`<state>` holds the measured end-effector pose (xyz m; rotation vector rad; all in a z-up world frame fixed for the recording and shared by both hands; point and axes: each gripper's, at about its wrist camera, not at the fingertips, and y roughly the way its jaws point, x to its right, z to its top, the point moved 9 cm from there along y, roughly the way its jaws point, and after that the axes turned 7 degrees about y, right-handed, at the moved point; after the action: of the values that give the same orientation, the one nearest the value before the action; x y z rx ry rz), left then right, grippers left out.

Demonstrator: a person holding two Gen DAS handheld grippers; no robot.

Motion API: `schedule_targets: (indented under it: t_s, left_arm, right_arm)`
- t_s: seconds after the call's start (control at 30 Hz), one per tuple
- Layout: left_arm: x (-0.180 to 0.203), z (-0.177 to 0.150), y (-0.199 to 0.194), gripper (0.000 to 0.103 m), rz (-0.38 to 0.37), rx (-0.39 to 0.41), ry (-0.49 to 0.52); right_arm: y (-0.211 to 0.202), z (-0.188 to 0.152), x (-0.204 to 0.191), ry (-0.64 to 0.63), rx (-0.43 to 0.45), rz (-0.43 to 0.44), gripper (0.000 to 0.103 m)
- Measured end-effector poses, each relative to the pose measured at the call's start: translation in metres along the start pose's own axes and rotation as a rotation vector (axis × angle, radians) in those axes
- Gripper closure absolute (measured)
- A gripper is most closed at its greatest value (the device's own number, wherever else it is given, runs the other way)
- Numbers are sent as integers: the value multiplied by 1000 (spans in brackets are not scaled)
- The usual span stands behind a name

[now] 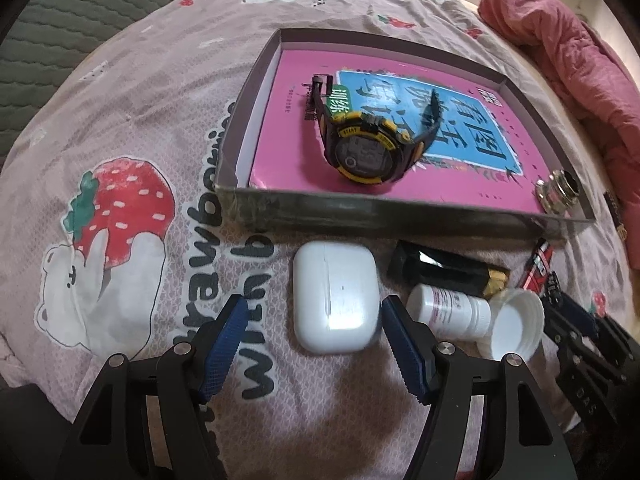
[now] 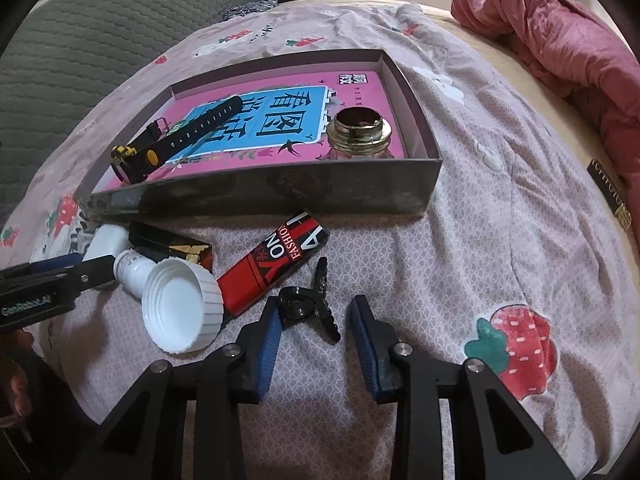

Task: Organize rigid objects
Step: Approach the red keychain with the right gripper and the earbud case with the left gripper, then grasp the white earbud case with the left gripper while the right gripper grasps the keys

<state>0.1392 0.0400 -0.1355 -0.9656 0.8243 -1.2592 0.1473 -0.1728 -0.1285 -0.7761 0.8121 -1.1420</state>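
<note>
From the left wrist, the left gripper (image 1: 312, 316) stands open, its blue fingers (image 1: 224, 340) either side of the white earbud case (image 1: 335, 296) on the bed; the case lies between them, nearer the right finger, not yet pinched. It looks light, hard and glossy, likely slippery, so squeezing its flat long sides should serve best. From the right wrist, the right gripper (image 2: 314, 318) is open too, with a small black clip (image 2: 310, 304) between the fingertips, touching the left finger; it seems light, stiff and awkwardly shaped. The box (image 2: 280, 192) lies beyond both
</note>
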Motion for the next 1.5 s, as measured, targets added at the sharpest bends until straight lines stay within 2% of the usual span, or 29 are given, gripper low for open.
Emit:
schedule_targets:
  t_s: [0.1,0.3,0.37,0.5,0.6,0.8,1.1,1.23,1.5]
  left_arm:
    - [1,4,5,31,33,-8,-3]
    - [10,2,15,32,137,-7,110]
    - [11,1,15,32,148,0,133]
    - [8,1,15,31,122,5,131]
    - [6,-1,15,32,106,8,133]
    - [6,0,13,34,83,15,131]
    - [11,-3,9,43,68,24,143]
    - [11,-3,6,57,31,30,132]
    - [5,-2,1,57,-52,29,84]
  right_arm:
    - [1,0,0,-2,0,-3,67]
    - [2,0,0,3,0,3,67]
    - [3,0,1,11,-1,10,67]
    - [2,0,1,-7,5,3,68]
    - [1,1,2,-1,8,9,77]
    - [-2,2,5,23,10,32,80]
    - [-5,4,6,28,22,35,80]
    - [-10,8,11,53,41,41,80]
    - [-20,14,9,58,78,60,80]
